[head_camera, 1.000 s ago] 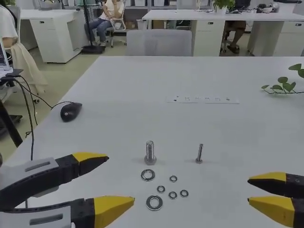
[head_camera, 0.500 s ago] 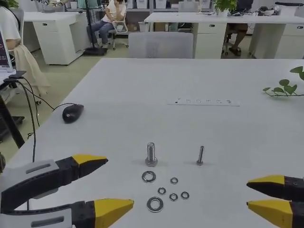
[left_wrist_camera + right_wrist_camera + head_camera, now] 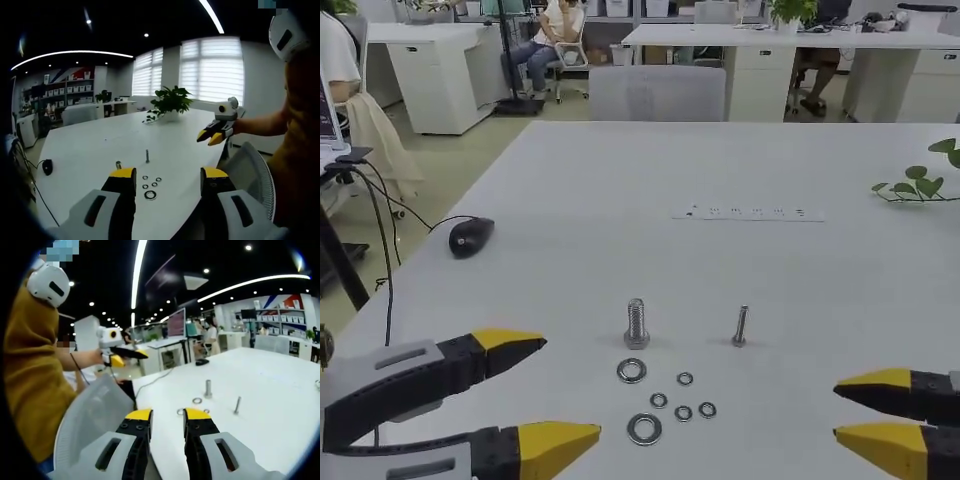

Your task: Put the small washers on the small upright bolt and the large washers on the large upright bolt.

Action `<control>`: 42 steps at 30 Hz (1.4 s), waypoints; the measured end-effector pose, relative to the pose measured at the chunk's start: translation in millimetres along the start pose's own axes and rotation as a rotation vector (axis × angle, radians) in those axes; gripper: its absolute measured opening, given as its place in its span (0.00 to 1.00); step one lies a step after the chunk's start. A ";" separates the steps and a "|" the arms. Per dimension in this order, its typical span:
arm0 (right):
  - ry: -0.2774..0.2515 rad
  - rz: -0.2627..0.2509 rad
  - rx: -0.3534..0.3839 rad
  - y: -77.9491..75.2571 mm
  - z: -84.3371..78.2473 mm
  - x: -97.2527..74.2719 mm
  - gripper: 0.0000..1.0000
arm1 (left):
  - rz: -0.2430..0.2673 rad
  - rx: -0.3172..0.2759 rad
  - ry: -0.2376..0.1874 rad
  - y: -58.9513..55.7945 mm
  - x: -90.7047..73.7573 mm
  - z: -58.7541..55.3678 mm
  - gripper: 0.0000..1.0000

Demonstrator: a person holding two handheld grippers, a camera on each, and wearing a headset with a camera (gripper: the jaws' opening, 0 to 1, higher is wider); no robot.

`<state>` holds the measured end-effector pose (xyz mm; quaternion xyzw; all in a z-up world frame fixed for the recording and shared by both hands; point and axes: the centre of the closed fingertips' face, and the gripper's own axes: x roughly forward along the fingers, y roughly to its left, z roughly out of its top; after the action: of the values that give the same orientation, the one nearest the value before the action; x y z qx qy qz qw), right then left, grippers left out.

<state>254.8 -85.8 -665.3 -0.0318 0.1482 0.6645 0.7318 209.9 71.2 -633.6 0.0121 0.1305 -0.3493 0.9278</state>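
White and matte, the workbench [image 3: 620,200] stretches toward an open-plan office with white desks [image 3: 430,80]. A grey chair [image 3: 657,92] stands at its far edge and a person [image 3: 552,35] sits beyond. A black mouse [image 3: 471,236] lies near the left edge with its cable [image 3: 390,215] trailing off the side, and a leafy sprig [image 3: 918,180] reaches in from the right. A row of small printed marks [image 3: 750,212] crosses the middle of the top, too small to read.

Near the front edge the large upright bolt [image 3: 636,323] and the small upright bolt [image 3: 740,326] stand side by side, apart. Just in front of them, two large washers [image 3: 631,370] and four small washers [image 3: 685,378] lie flat in a loose cluster.

The left gripper [image 3: 570,388] hovers at the lower left with its yellow-tipped jaws wide apart and nothing between them. The right gripper [image 3: 838,411] hovers at the lower right, its jaws parted by a narrower gap, also empty.
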 end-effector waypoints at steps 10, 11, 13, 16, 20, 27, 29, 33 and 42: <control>0.110 0.033 -0.046 -15.1 -6.6 17.6 0.27 | -0.003 -0.014 0.000 2.1 1.6 -3.8 0.50; 0.137 0.040 -0.058 -17.0 -8.7 20.1 0.27 | -0.003 -0.015 0.000 2.6 1.8 -4.3 0.50; 0.166 0.049 -0.077 -20.4 -9.6 24.8 0.27 | -0.003 -0.019 0.002 3.9 2.2 -6.4 0.50; 0.206 0.067 -0.094 -24.0 -12.0 32.0 0.27 | -0.003 -0.028 -0.002 5.1 2.8 -8.6 0.50; 0.264 0.074 -0.121 -32.3 -18.8 43.2 0.27 | -0.002 -0.038 -0.001 6.6 3.7 -11.8 0.50; 0.401 0.143 -0.195 -35.1 -36.0 61.6 0.27 | 0.004 -0.058 -0.023 10.1 3.6 -9.7 0.50; 0.420 0.161 -0.199 -35.9 -38.9 67.9 0.27 | 0.008 -0.061 -0.022 11.8 3.9 -10.5 0.50; 0.497 0.184 -0.250 -44.5 -49.4 76.3 0.28 | 0.009 -0.068 -0.028 13.0 5.1 -10.6 0.50; 0.634 0.200 -0.330 -69.2 -72.5 97.3 0.28 | 0.016 -0.090 -0.037 14.6 6.9 -13.3 0.50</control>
<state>317.2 -17.7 -770.1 -0.3389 0.2610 0.7047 0.5661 221.3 79.3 -649.2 -0.0351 0.1288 -0.3357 0.9325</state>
